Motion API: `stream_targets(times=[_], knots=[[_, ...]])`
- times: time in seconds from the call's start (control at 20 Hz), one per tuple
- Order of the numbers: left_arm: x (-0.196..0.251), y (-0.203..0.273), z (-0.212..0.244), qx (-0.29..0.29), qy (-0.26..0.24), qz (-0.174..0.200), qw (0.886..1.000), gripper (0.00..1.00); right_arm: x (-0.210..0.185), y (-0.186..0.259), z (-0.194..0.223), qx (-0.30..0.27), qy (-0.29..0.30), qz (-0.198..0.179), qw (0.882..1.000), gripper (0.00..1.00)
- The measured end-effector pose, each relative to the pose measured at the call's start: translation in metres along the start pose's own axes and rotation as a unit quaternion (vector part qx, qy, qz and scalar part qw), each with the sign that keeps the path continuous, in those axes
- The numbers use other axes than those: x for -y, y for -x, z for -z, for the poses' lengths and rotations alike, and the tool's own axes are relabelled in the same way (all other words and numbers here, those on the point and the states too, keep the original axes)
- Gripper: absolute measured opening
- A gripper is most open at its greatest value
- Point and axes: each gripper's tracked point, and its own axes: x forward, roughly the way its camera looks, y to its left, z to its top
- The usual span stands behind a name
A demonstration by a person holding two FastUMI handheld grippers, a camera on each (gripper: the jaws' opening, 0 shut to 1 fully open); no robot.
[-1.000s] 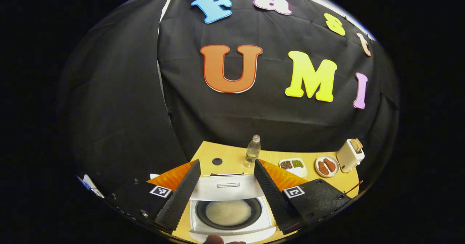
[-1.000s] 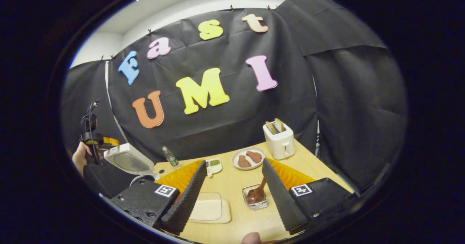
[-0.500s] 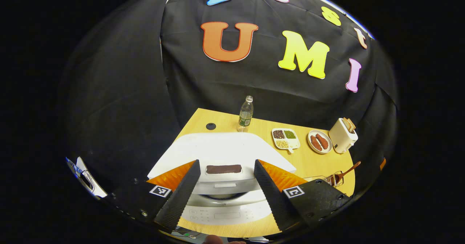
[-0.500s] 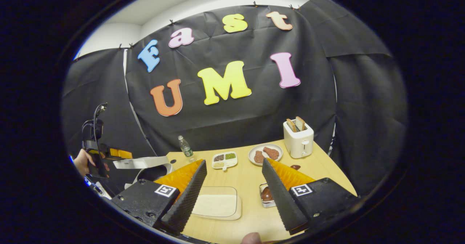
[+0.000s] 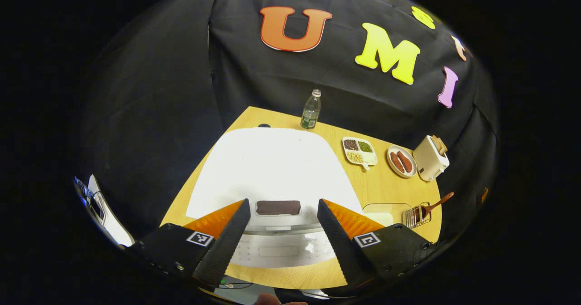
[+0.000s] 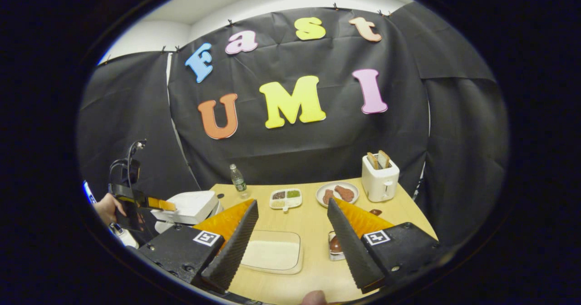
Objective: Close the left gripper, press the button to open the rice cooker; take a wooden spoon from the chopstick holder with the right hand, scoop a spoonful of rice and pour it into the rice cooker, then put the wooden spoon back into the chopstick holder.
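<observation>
- The left gripper (image 5: pixel 278 234) hangs over the front of the white rice cooker (image 5: pixel 272 169), its fingers spread apart with nothing between them; the cooker's lid is down, its dark handle recess (image 5: pixel 278 207) and the pale front panel (image 5: pixel 278 251) lie in the gap between the fingers
- The right gripper (image 6: pixel 292 246) is also spread wide and holds nothing; it hovers above the wooden table (image 6: pixel 313 218), the shallow tray of rice (image 6: pixel 272 254) lying under its left finger
- The chopstick holder (image 6: pixel 335 247) sits just inside the right finger in the right gripper view; the wooden spoon (image 5: pixel 433 204) stands in it, handle leaning outward, in the left gripper view
- The left gripper, held by a hand (image 6: pixel 108 207), sits just beside the cooker in the right gripper view
- Writing: the water bottle (image 5: pixel 311 110) carries a green label, too small to read; the panel markings are blurred
</observation>
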Motion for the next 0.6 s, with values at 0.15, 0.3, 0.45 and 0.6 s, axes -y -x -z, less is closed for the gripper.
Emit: stream_targets(times=[0.15,0.3,0.45,0.6], knots=[[0.001,-0.01,0.018,-0.022,0.009,0.0,1.0,0.97,0.0,0.0,-0.002,0.002,0.002,-0.002,1.0,0.99],[-0.001,-0.012,0.02,-0.024,0.005,-0.003,1.0,0.97,-0.003,-0.001,0.002,-0.001,-0.006,-0.006,1.0,0.99],[-0.002,-0.011,0.022,-0.035,0.021,-0.006,0.999,0.98,-0.006,-0.001,0.005,0.001,-0.016,-0.01,1.0,1.0],[-0.002,-0.014,0.026,-0.049,0.012,-0.007,0.999,0.98,-0.004,0.0,0.011,-0.001,-0.029,-0.005,1.0,0.99]])
